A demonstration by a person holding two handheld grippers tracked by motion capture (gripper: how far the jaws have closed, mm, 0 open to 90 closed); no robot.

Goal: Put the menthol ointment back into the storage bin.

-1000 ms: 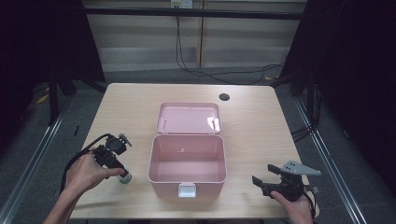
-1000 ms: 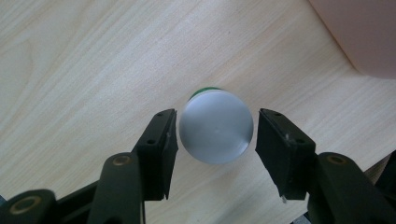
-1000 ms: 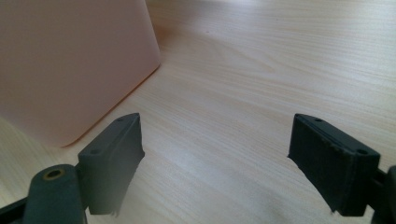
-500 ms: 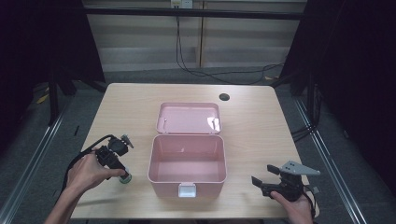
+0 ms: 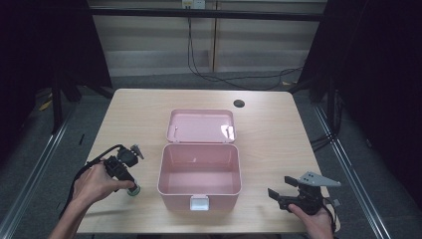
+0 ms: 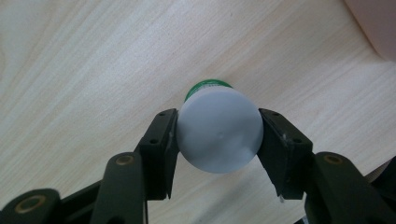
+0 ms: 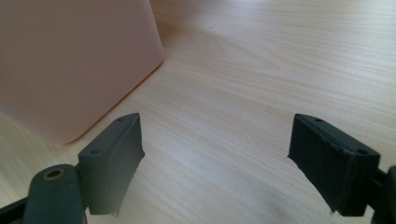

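1. We see a pink box [image 5: 199, 172] standing open at the middle of the wooden tabletop [image 5: 278, 134], its lid [image 5: 201, 126] laid back toward 12 o'clock and a white latch [image 5: 198, 202] on its near wall.
2. At about 8 o'clock from the box, the left gripper [image 5: 132, 186] points down at the tabletop, held in the person's left hand [image 5: 94, 181].
3. In the left gripper view, we find a small bottle [image 6: 218, 130] with a pale grey cap and a green body between the two black fingers [image 6: 161, 149]. Both pads press against the sides of the cap, so the fingers are closed on it.
4. The bottle stands on the tabletop just beside the box's left wall, a little apart from it.
5. At about 4 o'clock from the box, the right gripper [image 5: 276, 194] lies low over the tabletop in the person's right hand [image 5: 314, 224].
6. In the right gripper view, its fingers [image 7: 114, 154] stand wide apart with bare wood between them, and the box's corner [image 7: 74, 60] sits at 10 o'clock.
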